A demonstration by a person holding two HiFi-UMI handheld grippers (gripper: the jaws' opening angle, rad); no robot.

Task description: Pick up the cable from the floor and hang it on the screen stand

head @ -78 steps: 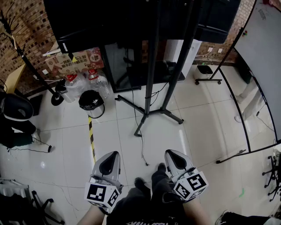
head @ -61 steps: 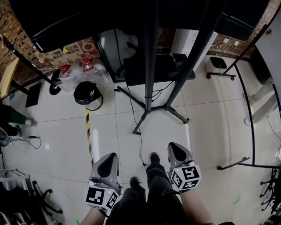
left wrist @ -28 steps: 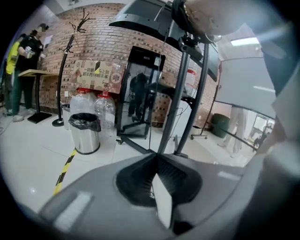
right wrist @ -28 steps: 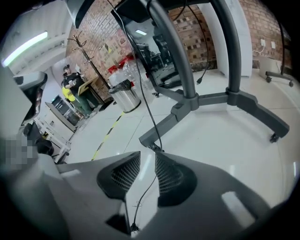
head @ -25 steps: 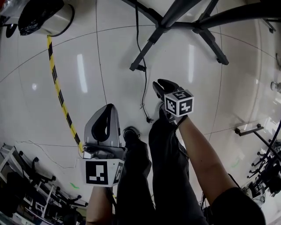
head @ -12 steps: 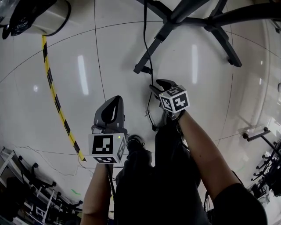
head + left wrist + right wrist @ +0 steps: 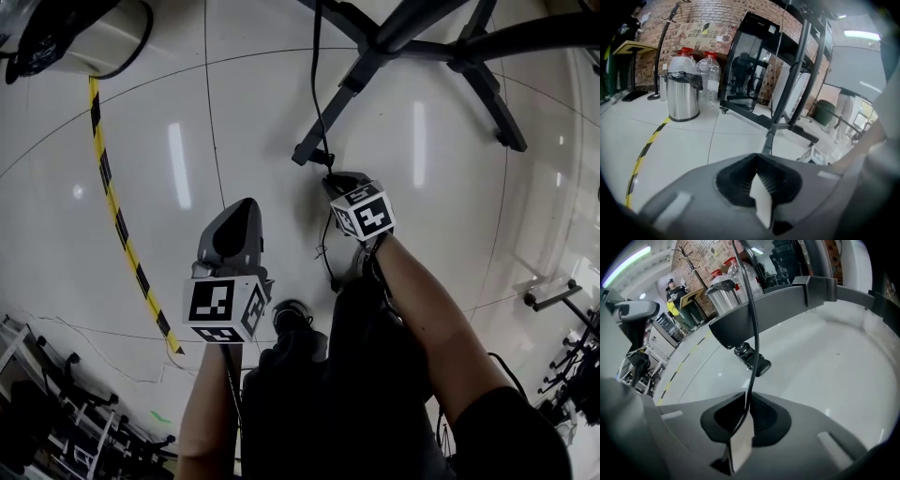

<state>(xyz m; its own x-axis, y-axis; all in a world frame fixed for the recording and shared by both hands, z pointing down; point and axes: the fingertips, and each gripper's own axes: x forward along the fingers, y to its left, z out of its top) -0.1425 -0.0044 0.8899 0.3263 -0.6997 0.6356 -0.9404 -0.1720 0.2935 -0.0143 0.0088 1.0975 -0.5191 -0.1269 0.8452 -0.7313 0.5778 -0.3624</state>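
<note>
**Cable caught near the floor, hanging not yet done**

Our right fingers (image 7: 740, 442) have just been closing, and they now pinch the thin black cable (image 7: 752, 329), which runs straight up out of the gap between them. Our left fingers (image 7: 761, 199) are pressed together with nothing in them, and they hang just beside, low over the floor (image 7: 450, 197).

We judge the pickup to be made but barely begun. The cable is gripped close to the tiles, right by the end of one leg of the stand (image 7: 412, 33). From there it climbs along the stand, and its loose tail lies on the floor toward our shoes. Lifting it clear and draping it over the stand are both left to do, and the free hand could help gather the tail.

A small black fitting (image 7: 753, 358) sits at the end of that leg, touching or just beside the cable, and the cable may snag there as it rises. The stand's other legs spread across the floor ahead, so we have little room to step in. Our own legs (image 7: 366, 375) are close behind the grip.

Well off to the left are a metal bin (image 7: 683, 96), some water bottles (image 7: 710, 75) and a strip of yellow and black tape (image 7: 117, 225), none of them in the way
</note>
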